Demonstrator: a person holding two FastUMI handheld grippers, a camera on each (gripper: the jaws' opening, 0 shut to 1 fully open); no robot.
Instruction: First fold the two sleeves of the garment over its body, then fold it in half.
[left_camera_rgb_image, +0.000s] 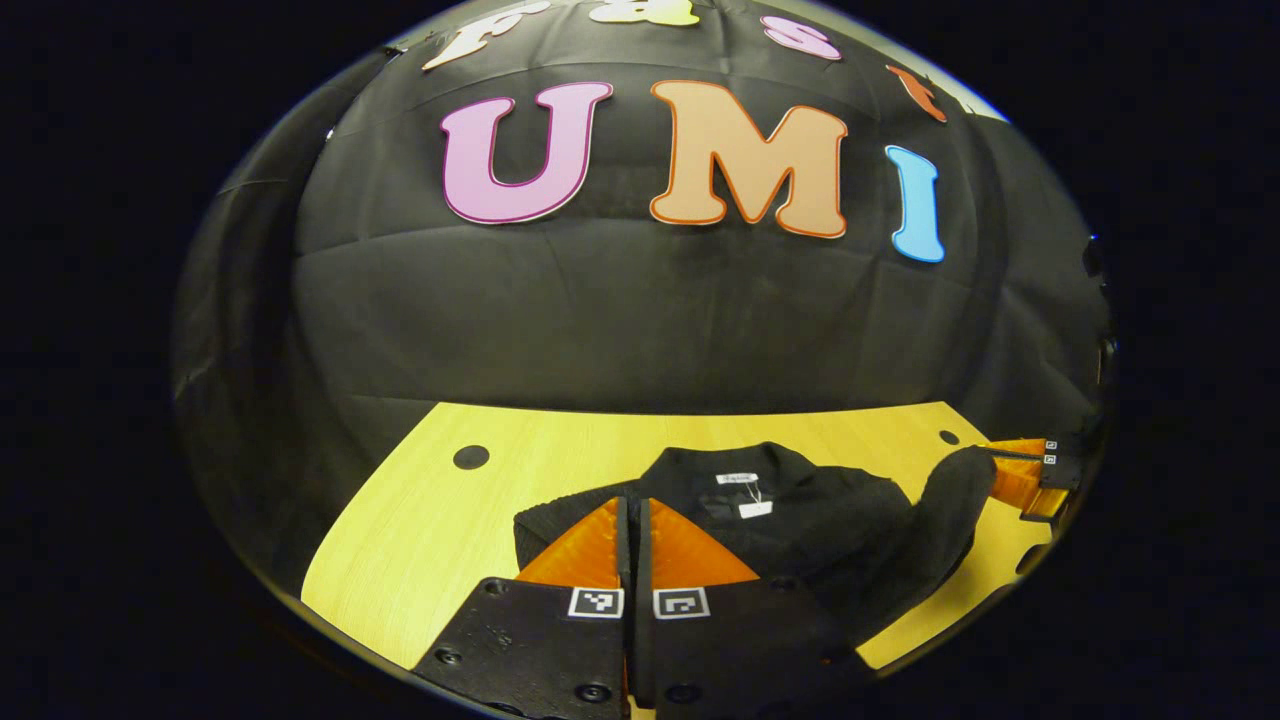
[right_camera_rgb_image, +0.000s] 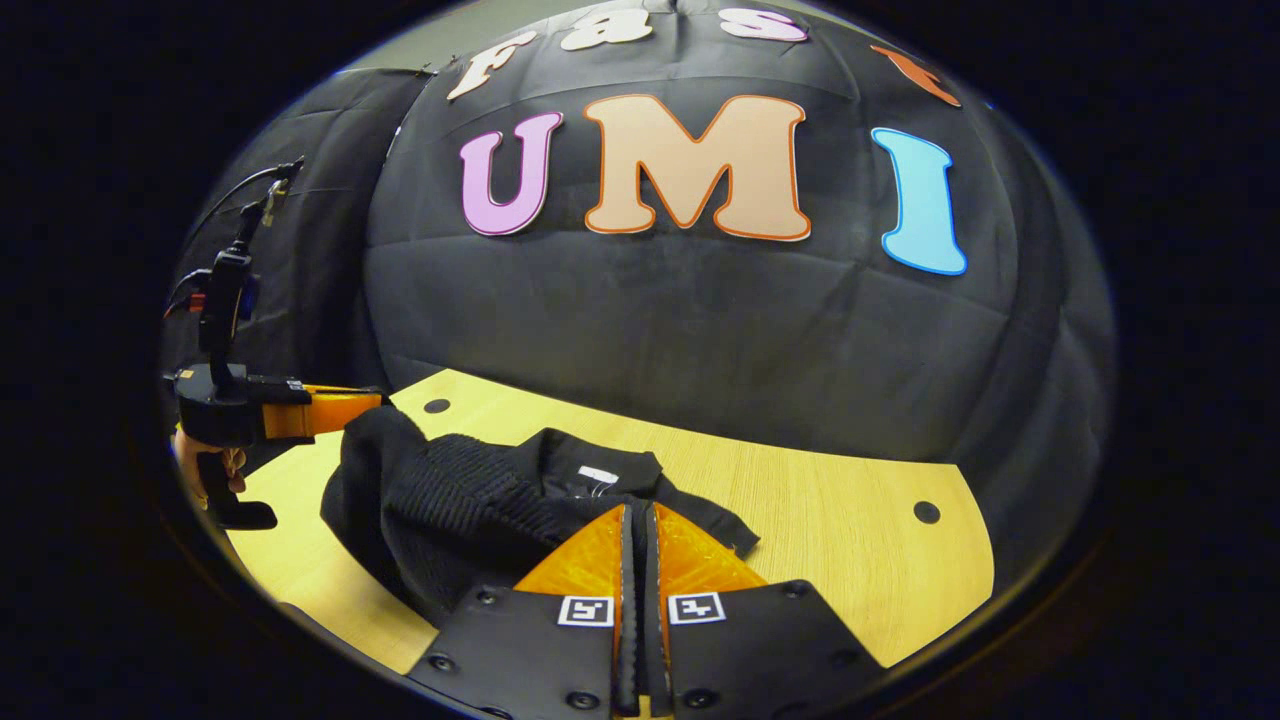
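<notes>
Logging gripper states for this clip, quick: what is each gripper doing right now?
Left gripper: closed, over the black garment; cannot tell if cloth is pinched.
Right gripper: closed, over the garment; a pinch cannot be told either.

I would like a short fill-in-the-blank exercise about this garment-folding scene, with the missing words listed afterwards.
1. The garment lying on the table is ____ in colour.
2. The table has a light ____ surface.
3. In the right gripper view, the right gripper has its two fingers ____ together.
4. A small white ____ shows at the garment's collar.

Missing words: black; wooden; closed; label
</notes>
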